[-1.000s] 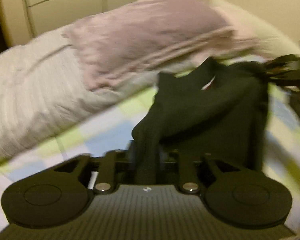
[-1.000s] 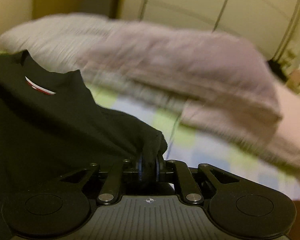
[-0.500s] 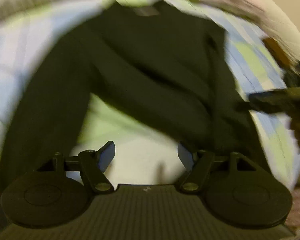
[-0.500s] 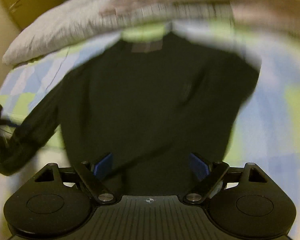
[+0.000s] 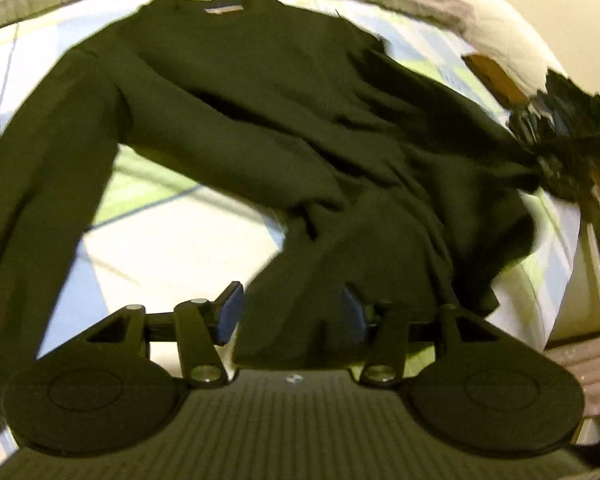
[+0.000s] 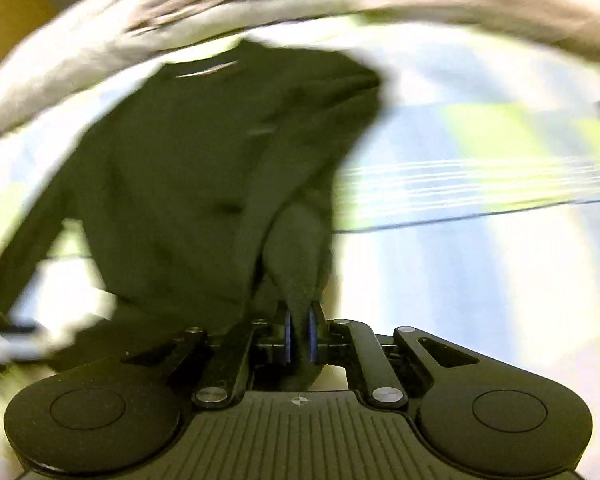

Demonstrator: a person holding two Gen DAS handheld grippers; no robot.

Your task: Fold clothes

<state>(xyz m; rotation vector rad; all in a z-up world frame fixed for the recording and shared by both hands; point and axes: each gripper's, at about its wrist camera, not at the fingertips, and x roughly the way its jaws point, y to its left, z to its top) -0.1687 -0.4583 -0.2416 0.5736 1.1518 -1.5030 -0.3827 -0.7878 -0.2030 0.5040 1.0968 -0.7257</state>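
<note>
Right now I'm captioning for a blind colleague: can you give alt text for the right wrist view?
The right tool, just closed, pinches a bunched fold of a dark long-sleeved top. The top lies spread on a pale checked bedsheet, neckline away from the camera. Rumpled pale bedding arcs across the blurred background.

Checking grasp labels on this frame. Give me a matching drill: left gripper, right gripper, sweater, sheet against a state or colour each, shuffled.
Things:
1. left gripper
2. right gripper
3. sweater
4. sheet

States:
A. checked, blue and green
B. fingers apart, dark cloth between them
C. dark, spread out, collar far from the cameras
D. fingers pinched on a fold of cloth

Pairs: 1-B, 2-D, 3-C, 4-A
</note>
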